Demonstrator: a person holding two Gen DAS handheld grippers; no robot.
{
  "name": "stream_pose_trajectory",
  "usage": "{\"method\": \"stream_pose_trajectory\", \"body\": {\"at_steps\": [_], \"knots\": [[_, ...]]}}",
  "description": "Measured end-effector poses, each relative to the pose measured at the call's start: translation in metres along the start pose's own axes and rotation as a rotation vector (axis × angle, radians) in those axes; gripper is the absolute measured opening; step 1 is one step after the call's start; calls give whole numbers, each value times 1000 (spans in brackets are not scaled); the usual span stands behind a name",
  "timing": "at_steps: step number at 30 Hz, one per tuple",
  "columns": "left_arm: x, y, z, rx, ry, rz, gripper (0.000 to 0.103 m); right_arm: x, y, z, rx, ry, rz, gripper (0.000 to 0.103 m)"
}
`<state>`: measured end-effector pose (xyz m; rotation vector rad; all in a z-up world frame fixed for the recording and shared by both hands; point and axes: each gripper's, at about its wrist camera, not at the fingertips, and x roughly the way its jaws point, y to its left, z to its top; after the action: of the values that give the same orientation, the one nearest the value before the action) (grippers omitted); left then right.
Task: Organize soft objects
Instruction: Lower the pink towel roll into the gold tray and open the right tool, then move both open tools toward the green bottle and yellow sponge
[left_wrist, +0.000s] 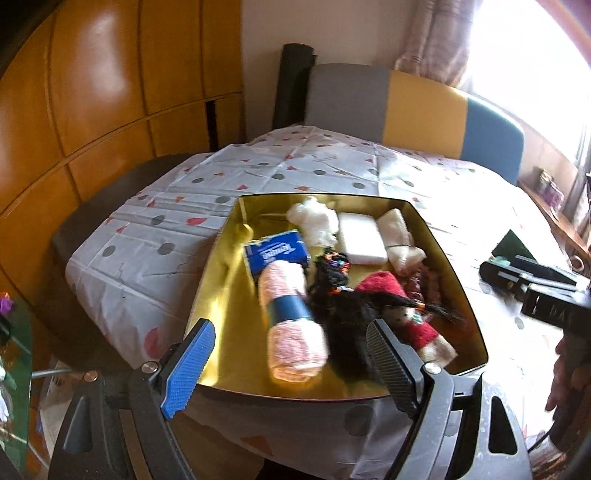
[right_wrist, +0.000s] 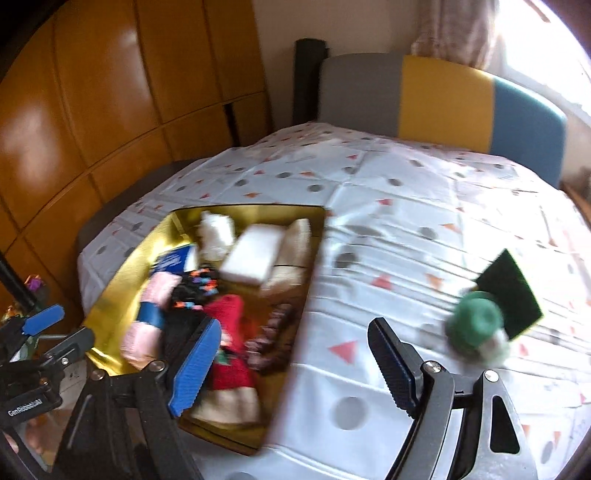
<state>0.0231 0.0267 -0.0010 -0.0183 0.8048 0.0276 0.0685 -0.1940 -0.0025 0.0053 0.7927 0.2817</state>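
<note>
Tray: gold tray sits on the spotted tablecloth, already crowded with soft things.
Inside the tray: pink rolled towel with a blue band, blue tissue pack, white foam block, cream rolled cloth, white fluffy piece, and a doll with black hair and red clothes.
Left outside: green round scrubber and dark green scouring pad, touching each other on the cloth, well to the right of the tray.
Left gripper: jaws apart, nothing between them, hanging over the near side of the tray above the pink towel and the doll.
Right gripper: jaws apart and empty, hanging over the tray's right edge and the bare cloth, with the scrubber off to its right.
Handling, scrubber: likely very light and springy; it should squash under the pads, so a grip across its round middle looks safest.
Handling, scouring pad: thin, flat, rough, probably a little stiff; it seems propped against the scrubber, so its raised edge is the easiest place to pinch.
Risk: blur hides fine detail, and taking the scrubber first may let the pad drop flat.
</note>
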Motion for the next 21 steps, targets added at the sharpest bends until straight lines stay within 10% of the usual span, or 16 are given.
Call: {"method": "stream_pose_trajectory", "body": {"at_steps": [21], "knots": [[5, -66, 3, 140, 14, -64, 86, -51, -201, -37, 273, -117, -374, 92]]}}
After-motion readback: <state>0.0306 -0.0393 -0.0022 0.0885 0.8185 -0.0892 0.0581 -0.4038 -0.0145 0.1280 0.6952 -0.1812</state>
